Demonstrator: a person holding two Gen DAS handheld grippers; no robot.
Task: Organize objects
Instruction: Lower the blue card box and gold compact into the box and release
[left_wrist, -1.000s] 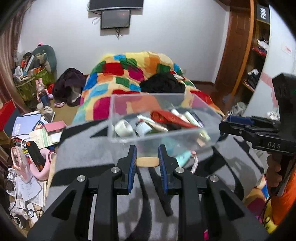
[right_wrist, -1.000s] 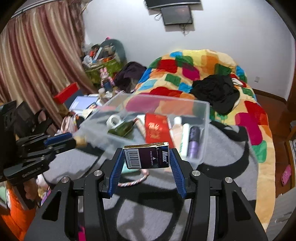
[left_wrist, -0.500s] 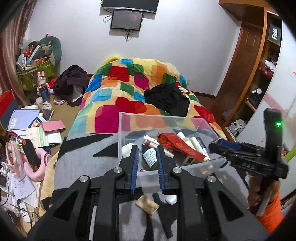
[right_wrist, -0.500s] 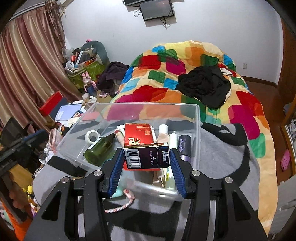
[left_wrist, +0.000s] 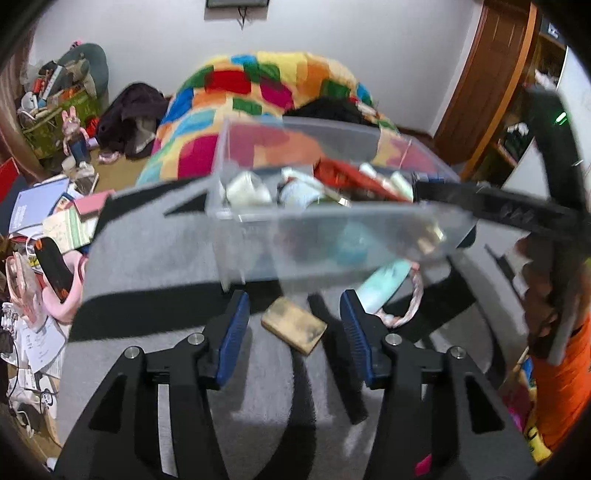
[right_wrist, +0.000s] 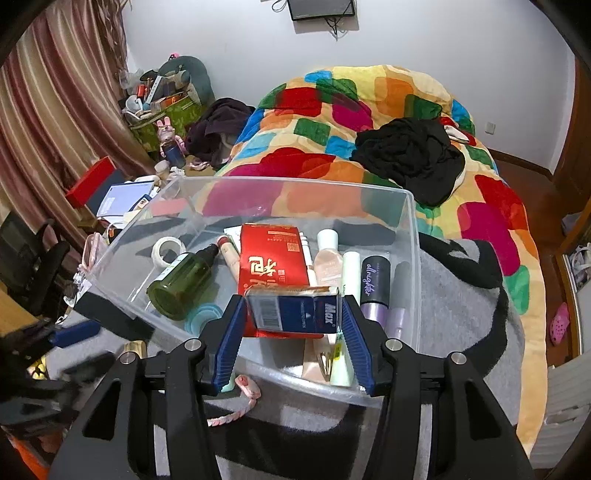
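Bed is carrying a grey blanket and a clear bin of toiletries. Right gripper, fingers opening, is gripping a blue box over the bin. Left gripper, fingers opening with nothing gripped, is hovering around a tan block on the blanket.

Home bedroom, lived-in. Bed with a patchwork quilt and black clothes dumped on it, striped curtains, wall-mounted screen, wooden wardrobe, books and papers piled on the floor, pink slipper.
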